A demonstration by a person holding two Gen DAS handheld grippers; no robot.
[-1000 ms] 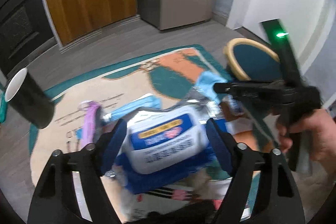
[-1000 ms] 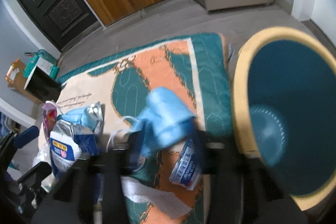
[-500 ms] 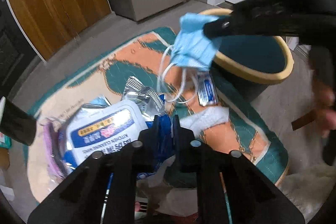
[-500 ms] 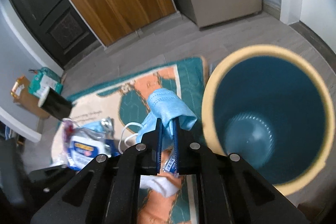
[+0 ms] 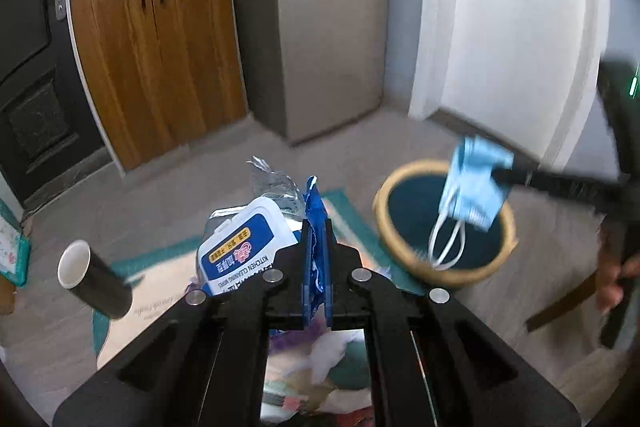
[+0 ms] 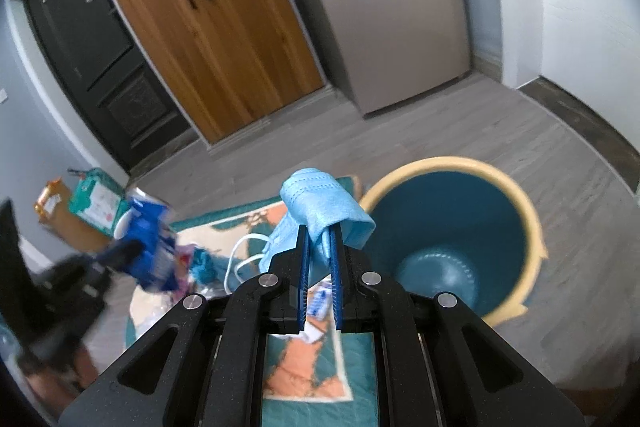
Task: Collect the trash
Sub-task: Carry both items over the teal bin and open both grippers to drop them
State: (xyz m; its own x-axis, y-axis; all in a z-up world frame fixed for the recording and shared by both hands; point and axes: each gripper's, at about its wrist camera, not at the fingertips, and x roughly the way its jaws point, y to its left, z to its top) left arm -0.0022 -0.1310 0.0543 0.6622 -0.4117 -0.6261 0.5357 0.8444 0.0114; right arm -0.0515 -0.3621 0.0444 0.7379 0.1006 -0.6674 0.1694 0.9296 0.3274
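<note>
My left gripper [image 5: 317,227] is shut on a blue wet-wipes pack [image 5: 240,247] with a white lid, held up above the rug. My right gripper [image 6: 319,233] is shut on a light blue face mask [image 6: 320,205] with white ear loops. In the left wrist view the mask [image 5: 474,187] hangs over the mouth of the teal bin [image 5: 404,203] with a tan rim. In the right wrist view the bin [image 6: 516,195] stands just right of the gripper, and the wipes pack [image 6: 148,239] shows blurred at left.
A patterned rug [image 6: 316,367] lies on the grey floor with more wrappers and tissue [image 5: 332,347] on it. A black paper cup [image 5: 92,283] sits at left. A wooden cabinet [image 5: 156,39], a fridge [image 5: 328,27] and a dark door [image 6: 92,39] stand behind.
Both grippers have risen from the rug. The left one closed on the wipes pack and lifted it. The right one carried the mask over to the bin.
</note>
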